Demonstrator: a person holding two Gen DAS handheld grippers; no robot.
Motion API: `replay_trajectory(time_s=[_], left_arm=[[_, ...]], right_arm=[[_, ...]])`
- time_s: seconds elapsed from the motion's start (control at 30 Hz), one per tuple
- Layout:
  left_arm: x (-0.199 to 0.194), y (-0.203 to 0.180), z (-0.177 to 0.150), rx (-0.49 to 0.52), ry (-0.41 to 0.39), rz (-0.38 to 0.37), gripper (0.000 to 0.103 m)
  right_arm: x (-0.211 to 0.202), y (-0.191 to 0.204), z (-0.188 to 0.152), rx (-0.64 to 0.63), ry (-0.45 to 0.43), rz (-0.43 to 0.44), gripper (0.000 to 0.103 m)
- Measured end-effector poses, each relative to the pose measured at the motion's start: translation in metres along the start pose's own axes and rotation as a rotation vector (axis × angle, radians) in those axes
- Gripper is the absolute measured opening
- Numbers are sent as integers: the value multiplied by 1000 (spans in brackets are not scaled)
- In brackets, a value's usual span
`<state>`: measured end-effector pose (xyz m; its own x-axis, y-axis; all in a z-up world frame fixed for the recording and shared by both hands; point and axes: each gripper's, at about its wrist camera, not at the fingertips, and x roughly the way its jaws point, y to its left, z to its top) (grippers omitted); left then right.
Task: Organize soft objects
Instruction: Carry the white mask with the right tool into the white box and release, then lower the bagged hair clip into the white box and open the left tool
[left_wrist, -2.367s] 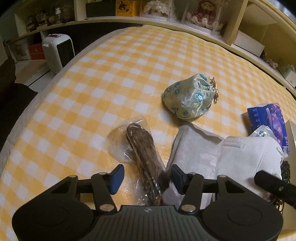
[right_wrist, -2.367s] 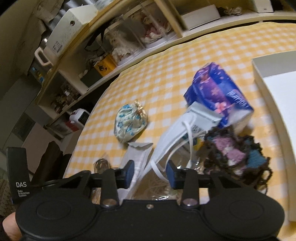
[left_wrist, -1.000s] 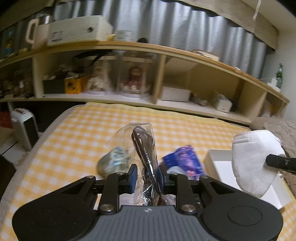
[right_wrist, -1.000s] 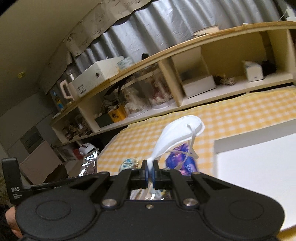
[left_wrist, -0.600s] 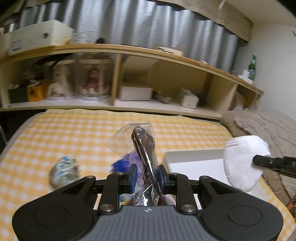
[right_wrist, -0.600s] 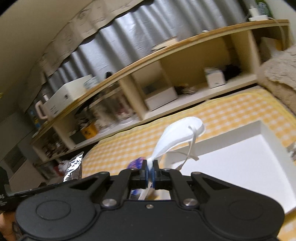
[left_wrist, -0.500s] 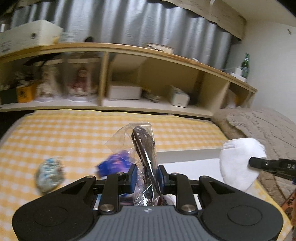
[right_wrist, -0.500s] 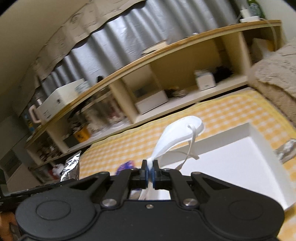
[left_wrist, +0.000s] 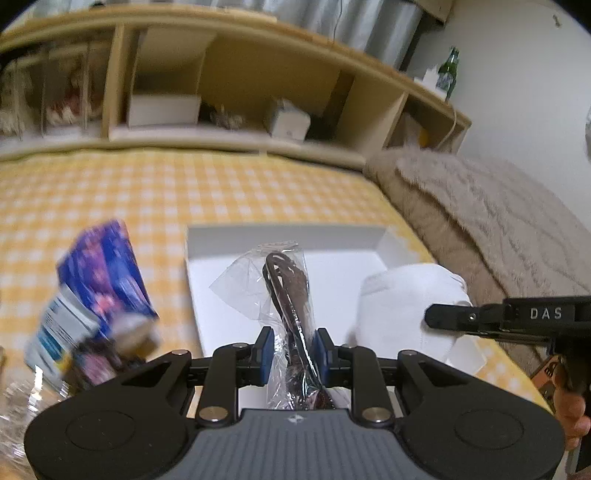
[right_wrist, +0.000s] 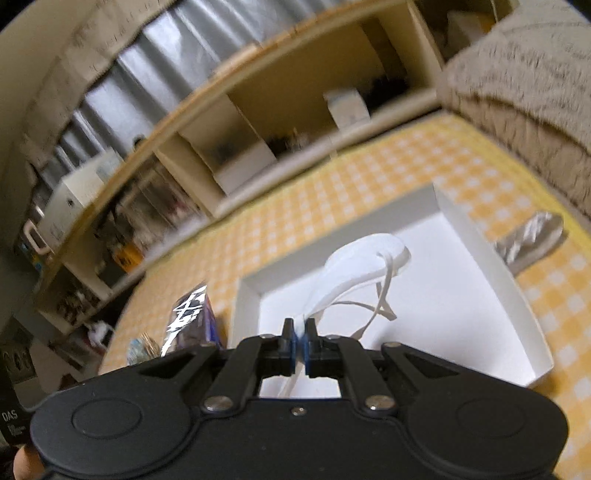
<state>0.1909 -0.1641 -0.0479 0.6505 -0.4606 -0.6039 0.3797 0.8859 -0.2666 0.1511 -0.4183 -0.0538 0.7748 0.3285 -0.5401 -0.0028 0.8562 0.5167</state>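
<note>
Hovering over shallow white cardboard box (left_wrist: 280, 236): left gripper (left_wrist: 293, 349) clamped on clear plastic-wrapped brown cord bundle (left_wrist: 286, 291); right gripper (right_wrist: 299, 341) pinching white folded face mask (right_wrist: 364, 258).

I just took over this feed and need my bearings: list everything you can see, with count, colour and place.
box: 1, white, open, on the bedspread
bag: 1, clear, dark strap inside, in left gripper, in front of the box
mask: 1, white, in right gripper, in front of the box
packet: 1, purple-blue, left of the box, blurred
bedspread: 1, yellow-white check
blanket: 1, beige, right of the bedspread
shelf: 1, wood, behind, holds small items
bottle: 1, green, on shelf top
left gripper: black, shut on bag
right gripper: black, shut on mask
hand: 1, holding right gripper
</note>
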Motion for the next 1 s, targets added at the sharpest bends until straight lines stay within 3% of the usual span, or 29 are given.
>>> replay_trajectory(time_s=[0.2, 0.47, 0.53, 0.6, 0.67, 0.73, 0.77, 0.83, 1.0], left_arm=[[29, 6, -18, 9, 59, 12, 26], [50, 19, -25, 4, 62, 70, 26], [53, 19, -26, 6, 70, 67, 33], [52, 17, -27, 10, 74, 72, 45], [50, 16, -26, 14, 68, 78, 51], [46, 15, -24, 17, 55, 75, 59], [43, 15, -23, 18, 51, 71, 61], [39, 13, -19, 24, 43, 67, 75], [27, 9, -15, 63, 32, 94, 79]], right_arm=[[31, -9, -6, -42, 131, -58, 4], [49, -30, -9, -96, 188, -301, 5], [52, -32, -10, -119, 204, -363, 7], [53, -33, -13, -166, 212, -458, 22], [52, -31, -16, -229, 206, -571, 51], [49, -32, -16, -238, 195, -613, 57], [47, -33, -14, -226, 190, -606, 58], [42, -32, -14, -219, 182, -588, 65], [41, -27, -13, -234, 176, -573, 73]])
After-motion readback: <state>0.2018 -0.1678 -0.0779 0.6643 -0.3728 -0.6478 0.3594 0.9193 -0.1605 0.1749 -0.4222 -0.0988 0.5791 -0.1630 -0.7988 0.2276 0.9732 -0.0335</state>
